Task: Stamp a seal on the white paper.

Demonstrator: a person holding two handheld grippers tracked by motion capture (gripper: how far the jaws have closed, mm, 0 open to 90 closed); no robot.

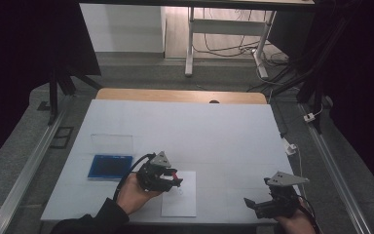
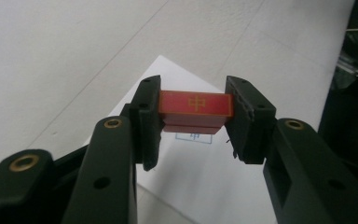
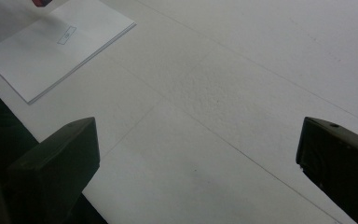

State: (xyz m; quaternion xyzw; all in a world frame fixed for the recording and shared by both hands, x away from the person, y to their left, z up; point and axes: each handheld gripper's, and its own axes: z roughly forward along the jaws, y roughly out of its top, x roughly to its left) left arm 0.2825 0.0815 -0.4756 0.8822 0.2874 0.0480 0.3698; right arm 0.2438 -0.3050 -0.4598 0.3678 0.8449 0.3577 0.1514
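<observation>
A red rectangular stamp (image 2: 196, 105) with a gold character on its face sits crosswise between the jaws of my left gripper (image 2: 193, 100), which is shut on it. In the high view the left gripper (image 1: 174, 179) hovers over the top left of a white sheet of paper (image 1: 179, 200) near the table's front edge. Below the stamp, the paper (image 2: 205, 172) bears a small printed rectangle mark (image 2: 195, 136). My right gripper (image 1: 253, 204) rests at the front right, open, with bare table between its jaws (image 3: 198, 154). The paper (image 3: 51, 46) lies far to its left.
A blue ink pad case (image 1: 109, 166) with its clear lid (image 1: 111, 141) raised lies left of the left hand. The table (image 1: 214, 131) is covered in white. Dark frames and rails flank both sides, and a desk leg stands beyond the far edge.
</observation>
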